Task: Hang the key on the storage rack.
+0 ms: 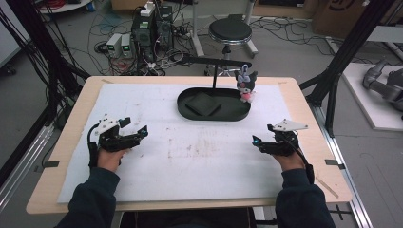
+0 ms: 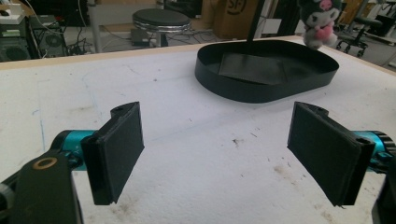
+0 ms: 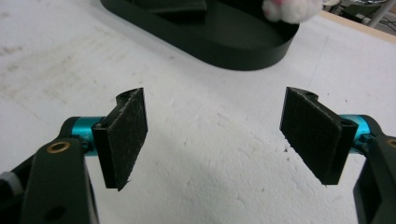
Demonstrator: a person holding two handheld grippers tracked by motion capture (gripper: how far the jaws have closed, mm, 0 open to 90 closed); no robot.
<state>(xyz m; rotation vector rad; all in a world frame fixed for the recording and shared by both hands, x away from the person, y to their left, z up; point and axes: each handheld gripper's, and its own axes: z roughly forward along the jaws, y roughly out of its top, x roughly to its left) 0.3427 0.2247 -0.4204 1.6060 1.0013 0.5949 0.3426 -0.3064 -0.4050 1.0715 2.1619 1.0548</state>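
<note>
A black oval tray (image 1: 190,112) lies at the back middle of the white mat, with a flat dark square piece (image 1: 203,103) inside it. A small plush toy (image 1: 246,86) with black ears hangs at the tray's right end from a black stand (image 1: 215,71). My left gripper (image 1: 139,131) rests low over the mat at the left, open, with nothing between its pads (image 2: 119,149). My right gripper (image 1: 257,141) sits at the right, open and empty, its pads (image 3: 125,135) wide apart. The tray (image 2: 261,88) and the toy (image 2: 319,21) lie ahead in the left gripper view; the tray (image 3: 224,46) also lies ahead in the right gripper view.
The white mat (image 1: 190,156) covers most of the wooden table (image 1: 313,142). Behind the table stand a round stool (image 1: 230,32), computer boxes (image 1: 152,33) and loose cables on the floor. Black frame posts (image 1: 342,52) rise at both sides.
</note>
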